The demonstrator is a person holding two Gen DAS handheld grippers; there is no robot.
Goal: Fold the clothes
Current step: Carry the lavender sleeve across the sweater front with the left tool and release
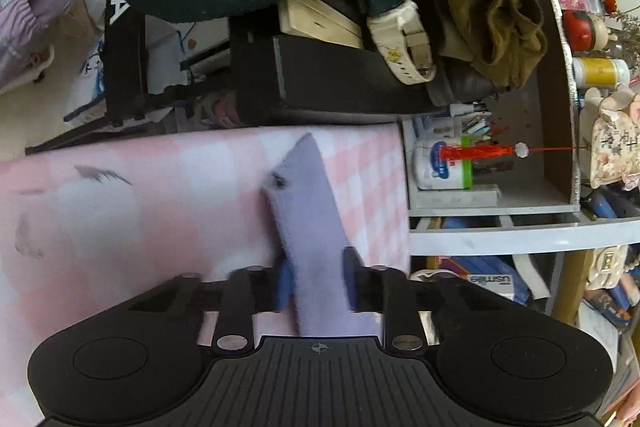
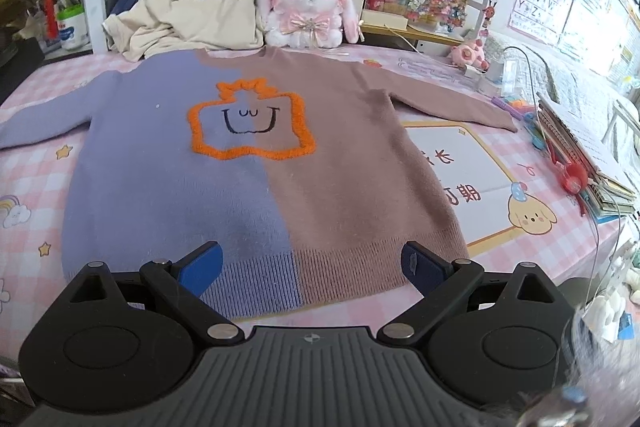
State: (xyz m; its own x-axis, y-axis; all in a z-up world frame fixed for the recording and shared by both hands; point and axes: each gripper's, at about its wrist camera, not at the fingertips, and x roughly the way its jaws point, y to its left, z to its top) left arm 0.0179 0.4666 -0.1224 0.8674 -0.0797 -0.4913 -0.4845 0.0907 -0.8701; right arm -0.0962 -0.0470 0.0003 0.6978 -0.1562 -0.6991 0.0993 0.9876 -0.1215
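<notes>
The sweater [image 2: 256,163] lies flat mid-frame on the pink checked desk [image 2: 32,187]. The left hand-held gripper [image 1: 316,283] pinches its purple sleeve [image 1: 308,211]; the right hand-held gripper [image 2: 312,267] hovers open above the hem.

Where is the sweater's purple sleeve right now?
In the left wrist view, the purple sleeve lies on the pink checked tablecloth, its cuff end pinched in the left gripper.

My sweater [image 2: 256,163] is lilac on its left half and dusty brown on its right, with a fuzzy orange outline and a black smile at centre. The cloth [image 2: 32,187] under it is pink-and-white check. At upper centre sits a white-and-pink plush rabbit [image 2: 308,7]; beside it, a cream garment [image 2: 180,23].
</notes>
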